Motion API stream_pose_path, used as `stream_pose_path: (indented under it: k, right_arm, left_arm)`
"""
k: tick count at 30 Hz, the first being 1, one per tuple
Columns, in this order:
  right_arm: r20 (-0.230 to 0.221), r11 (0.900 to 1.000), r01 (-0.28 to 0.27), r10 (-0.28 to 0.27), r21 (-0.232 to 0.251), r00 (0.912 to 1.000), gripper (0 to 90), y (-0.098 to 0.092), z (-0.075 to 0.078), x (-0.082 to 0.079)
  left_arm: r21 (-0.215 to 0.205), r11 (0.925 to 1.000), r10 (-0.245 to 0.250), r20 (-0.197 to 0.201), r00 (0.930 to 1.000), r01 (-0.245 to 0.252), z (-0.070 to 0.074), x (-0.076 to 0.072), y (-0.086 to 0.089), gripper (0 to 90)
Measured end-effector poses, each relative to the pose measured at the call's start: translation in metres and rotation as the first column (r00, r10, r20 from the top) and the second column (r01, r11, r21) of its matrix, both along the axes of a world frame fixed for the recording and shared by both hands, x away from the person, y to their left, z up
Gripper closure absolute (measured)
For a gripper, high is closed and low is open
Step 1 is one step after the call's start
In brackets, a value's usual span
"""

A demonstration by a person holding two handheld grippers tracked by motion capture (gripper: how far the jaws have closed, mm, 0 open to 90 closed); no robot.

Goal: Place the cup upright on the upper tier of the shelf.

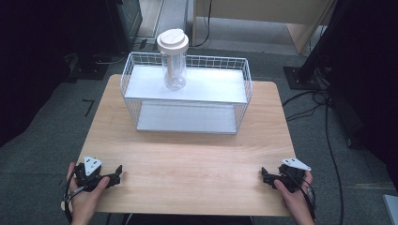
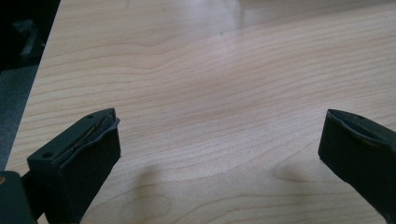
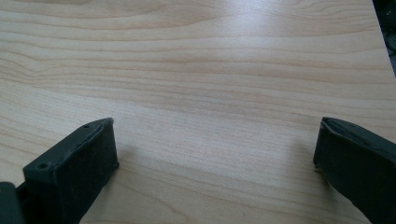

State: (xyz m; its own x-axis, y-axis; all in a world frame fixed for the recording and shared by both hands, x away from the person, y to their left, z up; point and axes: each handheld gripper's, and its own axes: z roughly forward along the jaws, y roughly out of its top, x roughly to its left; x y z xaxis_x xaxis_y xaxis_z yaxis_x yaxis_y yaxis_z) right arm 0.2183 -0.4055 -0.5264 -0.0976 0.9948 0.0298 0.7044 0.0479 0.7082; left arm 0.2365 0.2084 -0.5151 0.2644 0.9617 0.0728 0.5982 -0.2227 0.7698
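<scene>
1. Left gripper [image 1: 114, 176]: held in the person's left hand [image 1: 87, 199] at the near left corner of the table [image 1: 187, 164]. In the left gripper view its jaws stand wide apart over bare wood, with nothing between them.
2. Right gripper [image 1: 266, 177]: held in the person's right hand [image 1: 294, 199] at the near right corner. In the right gripper view its jaws are likewise spread wide and hold nothing.
3. Each gripper carries a grey three-cornered plate on top; a cable trails from each toward the near edge.
4. Wire rack [image 1: 244, 89]: white, two-tiered, set at the far middle of the table, well apart from both grippers. Its long axis runs left to right across the table. Each tier has a pale flat shelf; a wire rim surrounds the upper shelf.
5. Bottle [image 1: 174, 70]: clear, with a wide cream lid [image 1: 172, 41]. It stands upright on the upper shelf, left of the rack's centre, long axis vertical, lid uppermost. The lid rises above the wire rim.
6. Obstructions: the open stretch of tabletop between the grippers and the rack is bare wood. The wire rim encloses the bottle's base on all sides.
7. Surface: light wood-grain tabletop with rounded corners.
8. Room: grey carpeted floor, black cables [image 1: 328, 122] on the right, dark equipment at the far left, pale wooden furniture at the far right.
</scene>
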Motion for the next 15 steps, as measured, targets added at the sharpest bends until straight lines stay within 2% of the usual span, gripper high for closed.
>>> stream_pose_path:
  k: [5, 15]
  right_arm:
    - [0.000, 1.000, 0.000, 0.000, 0.000, 1.0000, 0.0, 0.0000, 0.0000, 0.0000]
    - [0.000, 1.000, 0.000, 0.000, 0.000, 1.0000, 0.0, 0.0000, 0.0000, 0.0000]
  left_arm:
    - [0.042, 0.9990, -0.016, -0.025, 0.9996, 0.017, -0.0011, 0.0023, -0.0044, 0.0]
    - [0.055, 0.9977, -0.035, -0.082, 0.9960, 0.039, -0.0030, 0.0076, -0.0065, 0.0]
